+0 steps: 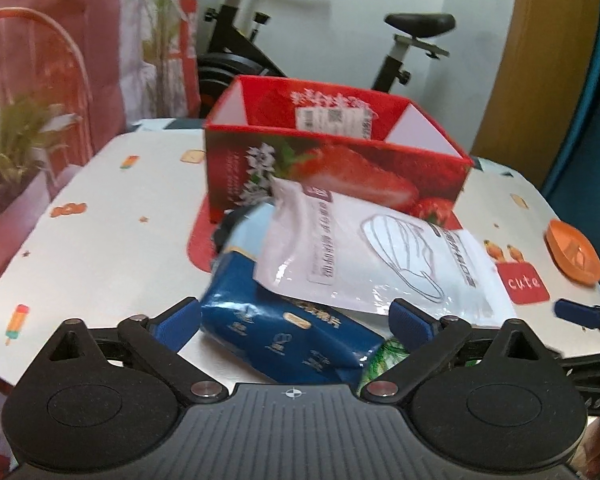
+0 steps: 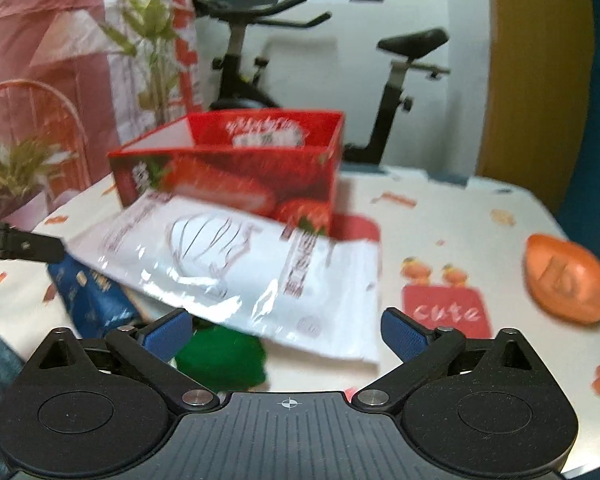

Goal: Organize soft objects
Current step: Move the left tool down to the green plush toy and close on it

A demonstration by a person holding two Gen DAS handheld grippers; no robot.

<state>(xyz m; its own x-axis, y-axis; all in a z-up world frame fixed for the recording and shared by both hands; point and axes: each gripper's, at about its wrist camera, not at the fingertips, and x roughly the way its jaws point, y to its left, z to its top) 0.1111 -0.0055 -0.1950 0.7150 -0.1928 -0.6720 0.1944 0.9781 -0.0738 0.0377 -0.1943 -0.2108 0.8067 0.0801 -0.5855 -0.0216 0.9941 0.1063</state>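
Grippers — left (image 1: 296,320), right (image 2: 286,330) — gape over pouches (image 1: 380,256).

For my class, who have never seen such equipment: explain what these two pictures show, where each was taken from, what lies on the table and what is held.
A person holds two hand tools with jaws; each carries a camera looking along its fingers. One picture is from the left gripper, one from the right gripper. Both have jaws open, holding nothing. On the table lie a white pouch over a blue packet, a green item, a red box and an orange dish.
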